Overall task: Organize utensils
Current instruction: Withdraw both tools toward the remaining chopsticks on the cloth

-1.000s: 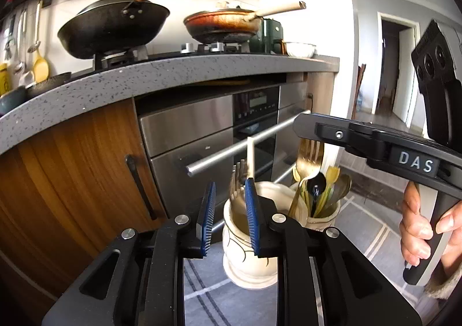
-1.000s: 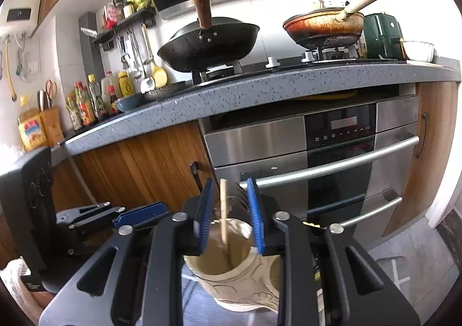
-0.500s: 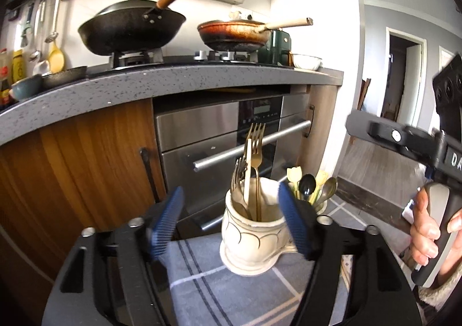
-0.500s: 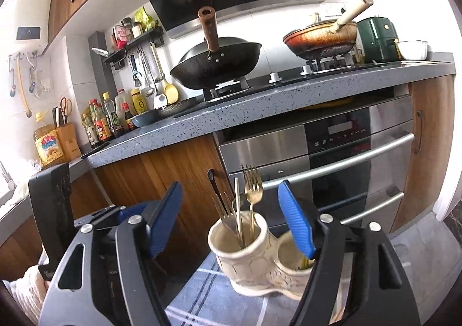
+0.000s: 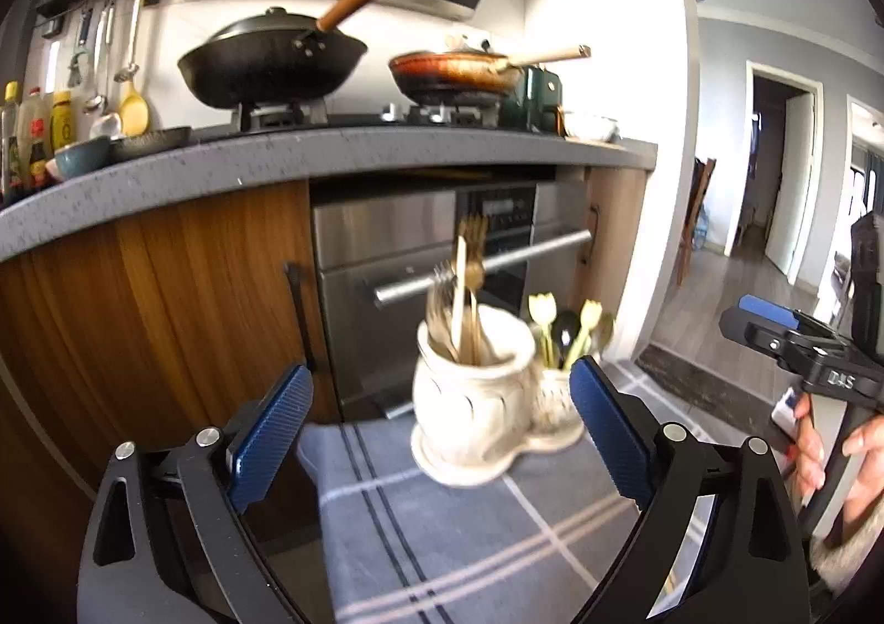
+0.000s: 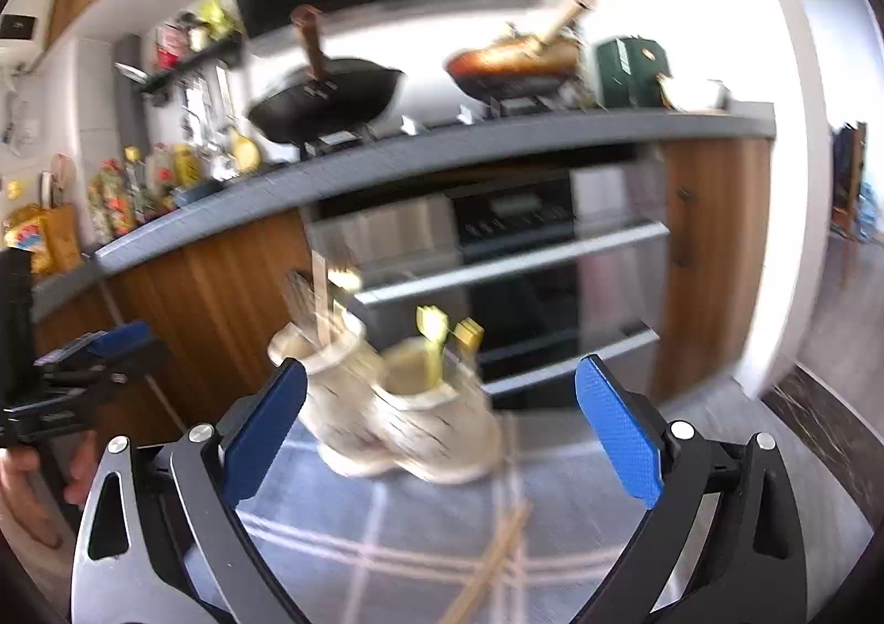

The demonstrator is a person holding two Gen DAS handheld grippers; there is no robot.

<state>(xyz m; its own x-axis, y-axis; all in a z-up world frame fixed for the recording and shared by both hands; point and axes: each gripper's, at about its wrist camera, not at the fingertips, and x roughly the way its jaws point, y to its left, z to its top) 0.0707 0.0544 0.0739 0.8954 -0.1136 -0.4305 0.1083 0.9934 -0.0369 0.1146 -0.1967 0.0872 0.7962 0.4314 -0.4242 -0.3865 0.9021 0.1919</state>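
Grey striped cloth (image 5: 442,530) under a cream two-cup ceramic holder (image 5: 480,403), forks (image 5: 467,292) upright in its bigger cup, spoons (image 5: 569,331) in the smaller, left gripper (image 5: 442,436) and right gripper (image 6: 439,431) just spread wide, jaws gripping nothing, chopsticks (image 6: 492,563) loose on the cloth.

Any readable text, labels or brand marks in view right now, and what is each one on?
"DAS": white letters on the black body of the right tool, seen from the left wrist view.
Bottle labels at the left of the counter: too small to read.
Oven display panel: blurred, unreadable.
Yellow packet in the right wrist view: motion-blurred, unreadable.
Nothing else legible.
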